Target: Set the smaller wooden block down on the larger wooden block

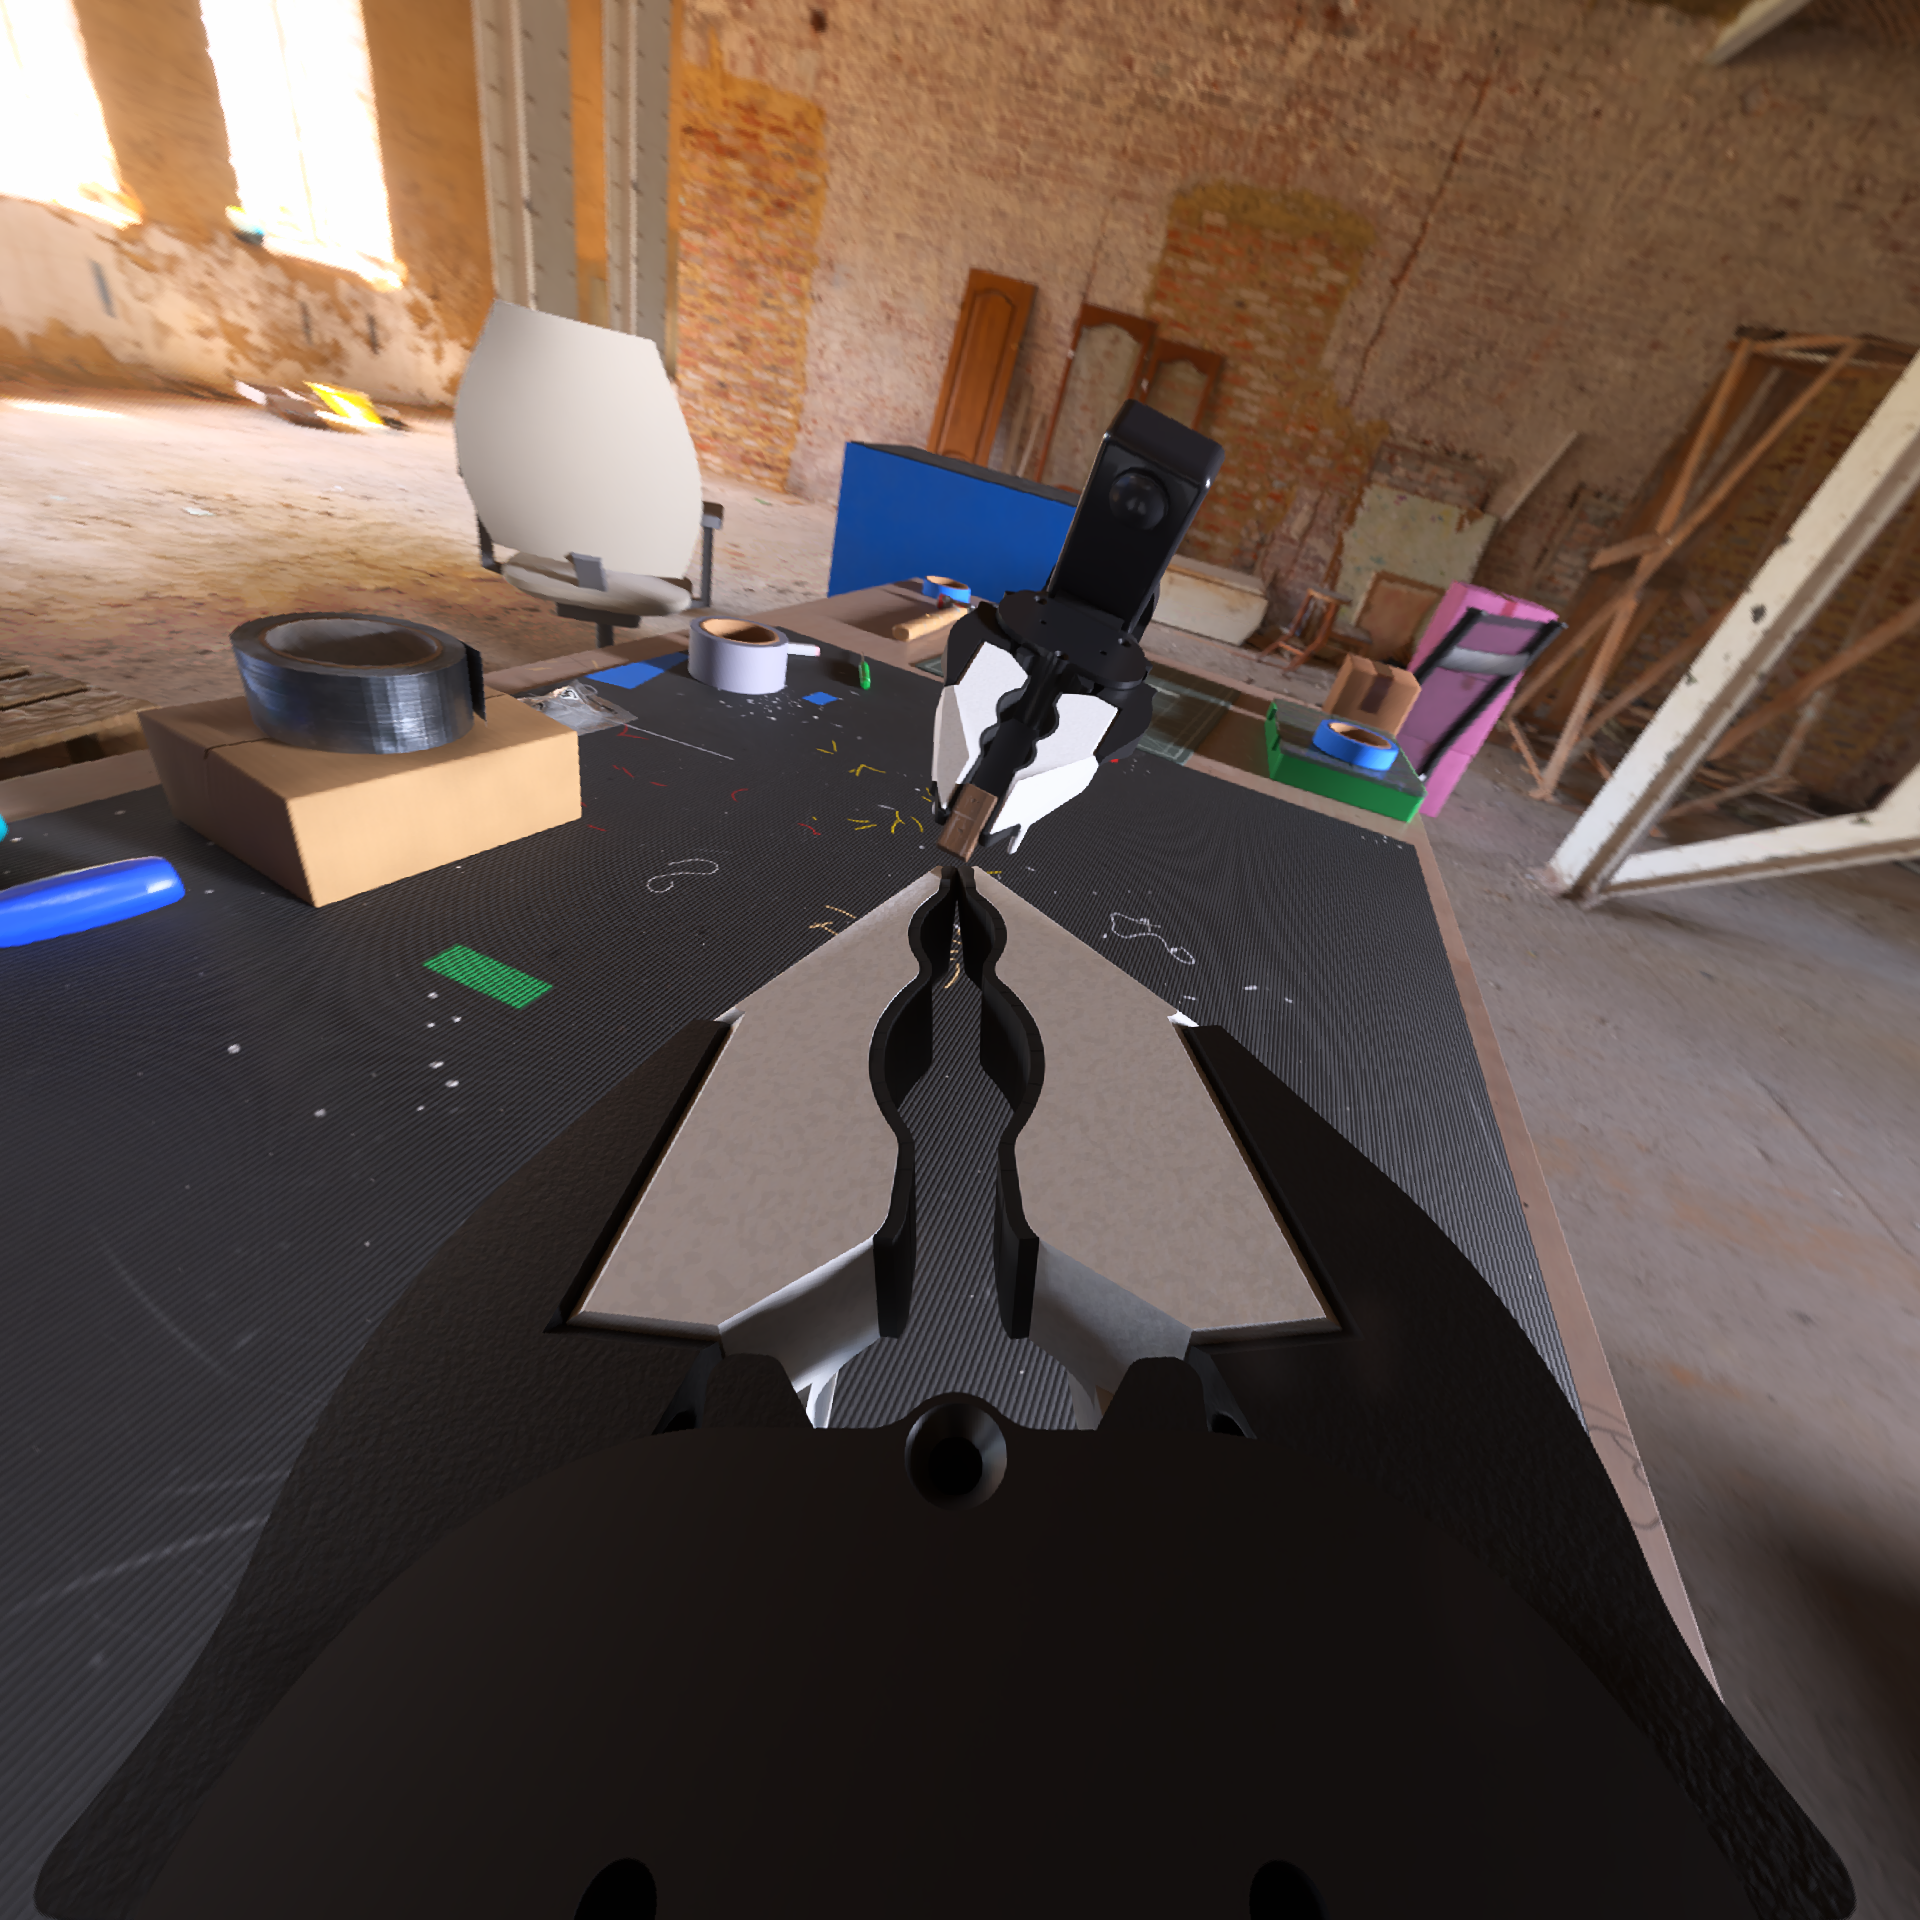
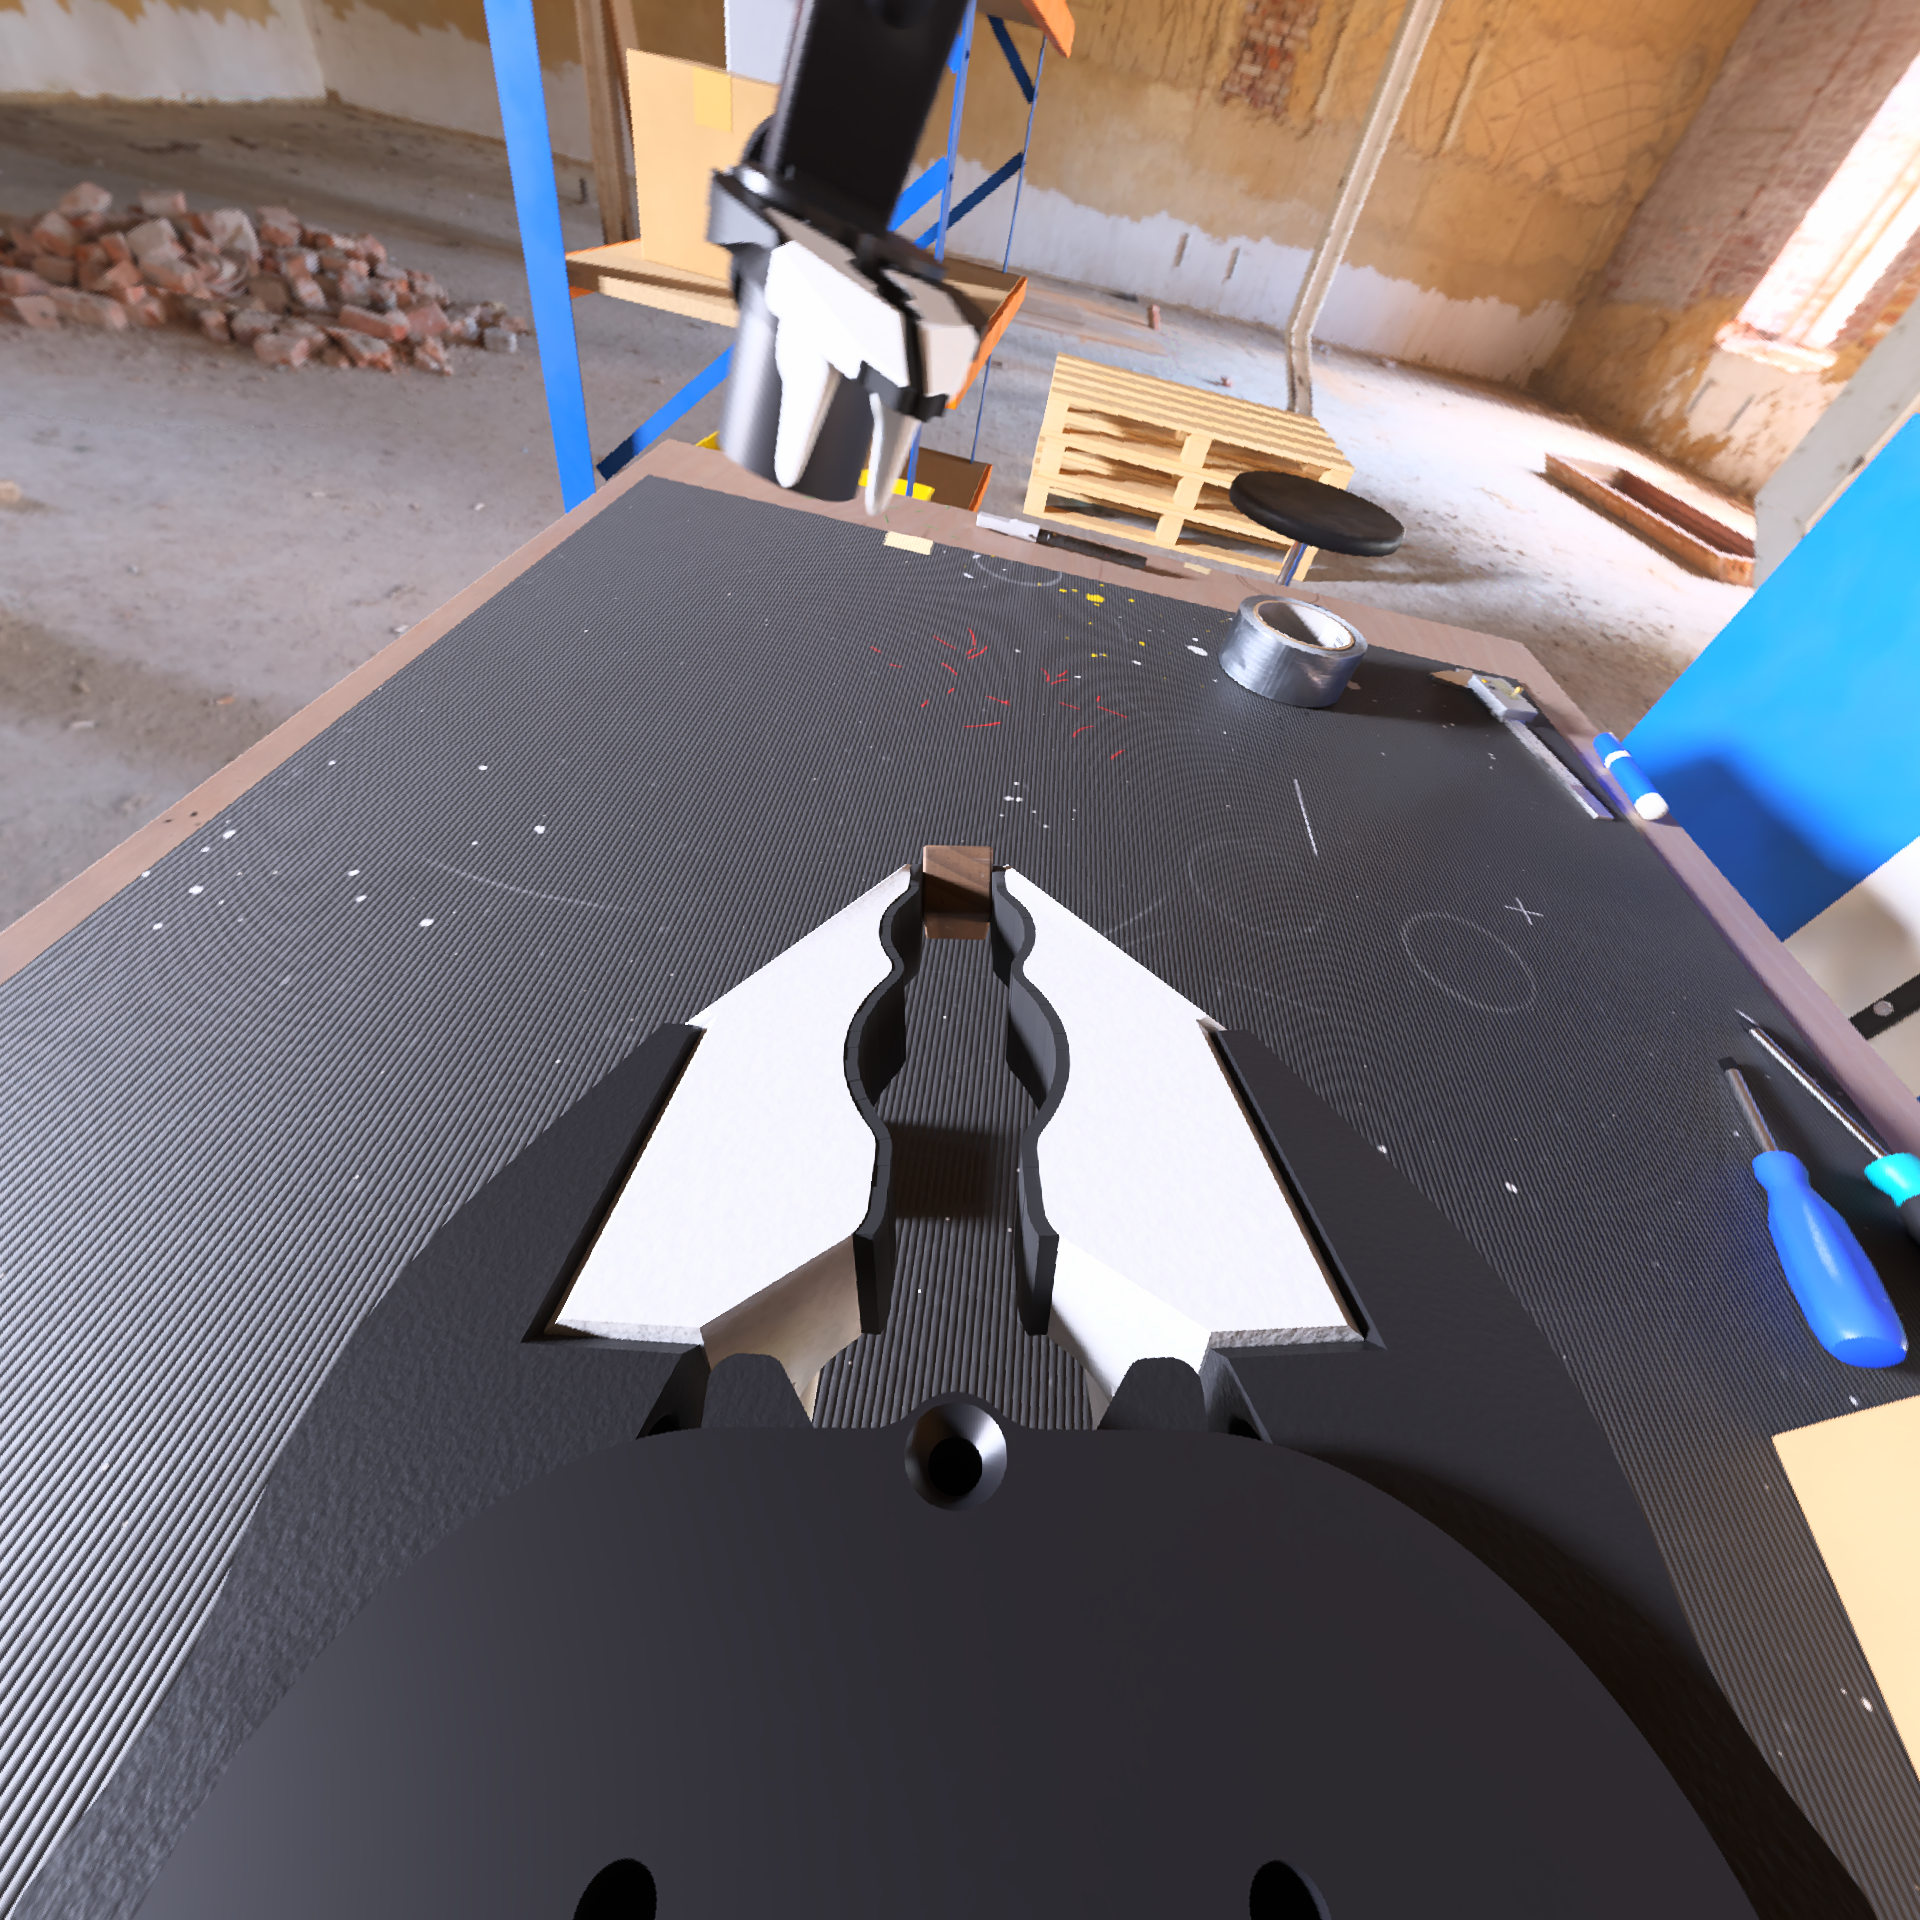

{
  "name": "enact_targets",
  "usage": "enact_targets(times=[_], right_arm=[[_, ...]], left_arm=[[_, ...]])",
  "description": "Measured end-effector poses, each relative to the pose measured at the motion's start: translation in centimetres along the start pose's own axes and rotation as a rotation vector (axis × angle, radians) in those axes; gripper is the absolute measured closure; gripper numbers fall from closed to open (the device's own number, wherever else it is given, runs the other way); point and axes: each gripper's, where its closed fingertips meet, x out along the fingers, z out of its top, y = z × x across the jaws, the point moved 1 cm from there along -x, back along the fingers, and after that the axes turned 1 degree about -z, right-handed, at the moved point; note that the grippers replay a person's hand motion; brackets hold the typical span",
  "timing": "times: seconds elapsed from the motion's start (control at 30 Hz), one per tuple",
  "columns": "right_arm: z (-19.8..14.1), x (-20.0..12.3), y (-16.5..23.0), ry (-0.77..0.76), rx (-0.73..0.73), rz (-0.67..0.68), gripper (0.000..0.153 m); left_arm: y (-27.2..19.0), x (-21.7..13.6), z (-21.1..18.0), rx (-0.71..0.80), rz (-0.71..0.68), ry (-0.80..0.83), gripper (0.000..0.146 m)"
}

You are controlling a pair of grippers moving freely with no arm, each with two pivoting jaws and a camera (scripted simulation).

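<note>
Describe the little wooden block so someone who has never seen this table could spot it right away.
Start at the dark ribbed mat covering the table, then find the right gripper above its middle. The small wooden block is pinched between its fingertips, off the mat. It is the only brown wooden cube here; the neighbouring tape rolls and screwdrivers lie flat.

Both views are bright and warmly lit. In the left wrist view, daylight pours through blown-out windows (image 1: pixel 291 135) far left of the white chair (image 1: pixel 582 468), washing out all detail there. The dark mat (image 2: pixel 520 935) shows moiré rippling in its fine ribs. A soft shadow lies on the mat just below the small wooden block (image 2: pixel 956 891) in the right wrist view. Wide-angle distortion bends and stretches lines toward the edges; distant walls look soft and pixelated.
</note>
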Motion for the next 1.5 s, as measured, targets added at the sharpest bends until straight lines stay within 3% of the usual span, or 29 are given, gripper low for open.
enact_targets(times=[0.07,0.1,0.17,0.37,0.53,0.67,0.73,0.83,0.87,0.93,1.1,1.27,1.5], right_arm=[[-0.1,0.2,-0.2,-0.010,0.015,-0.014,0.141],[-0.1,0.3,-0.4,-0.017,0.029,-0.018,0.141],[0.1,0.4,-0.5,-0.061,0.070,-0.025,0.141],[1.2,0.4,0.1,-0.274,0.280,0.072,0.141],[1.4,0.0,0.9,-0.318,0.380,0.175,0.141],[0.5,0.1,1.3,-0.259,0.453,0.234,0.141],[0.0,0.2,1.6,-0.210,0.461,0.263,0.141],[-0.3,0.1,1.7,-0.191,0.456,0.270,0.141],[-0.4,0.1,1.7,-0.186,0.450,0.268,0.141],[-0.5,0.0,1.6,-0.185,0.450,0.263,0.141],[-0.6,-0.4,1.3,-0.206,0.466,0.262,0.141],[-0.8,-0.3,1.7,-0.194,0.484,0.296,0.141],[-1.1,-0.3,1.9,-0.178,0.476,0.297,0.141]], left_arm=[[-0.7,0.0,-0.8,-0.018,0.028,-0.013,0.146],[-0.8,0.3,-1.5,-0.032,0.058,-0.001,0.137],[-2.1,1.6,-2.7,-0.075,0.067,-0.035,0.103],[-4.0,8.5,-8.2,-0.214,0.006,-0.011,0.084],[-1.8,10.9,-7.1,-0.242,0.063,-0.187,0.078],[-0.8,10.8,-5.4,-0.221,0.060,-0.288,0.083],[-0.9,10.7,-5.1,-0.224,0.011,-0.311,0.097],[-1.3,10.9,-5.4,-0.180,-0.026,-0.258,0.132],[-1.4,10.9,-5.5,-0.180,-0.039,-0.243,0.136],[-1.5,11.0,-5.7,-0.167,-0.051,-0.215,0.138],[-1.9,11.4,-6.3,-0.137,-0.067,-0.143,0.123],[-1.8,11.4,-6.5,-0.125,-0.058,-0.137,0.135],[-2.0,11.5,-6.5,-0.136,-0.069,-0.141,0.130]])
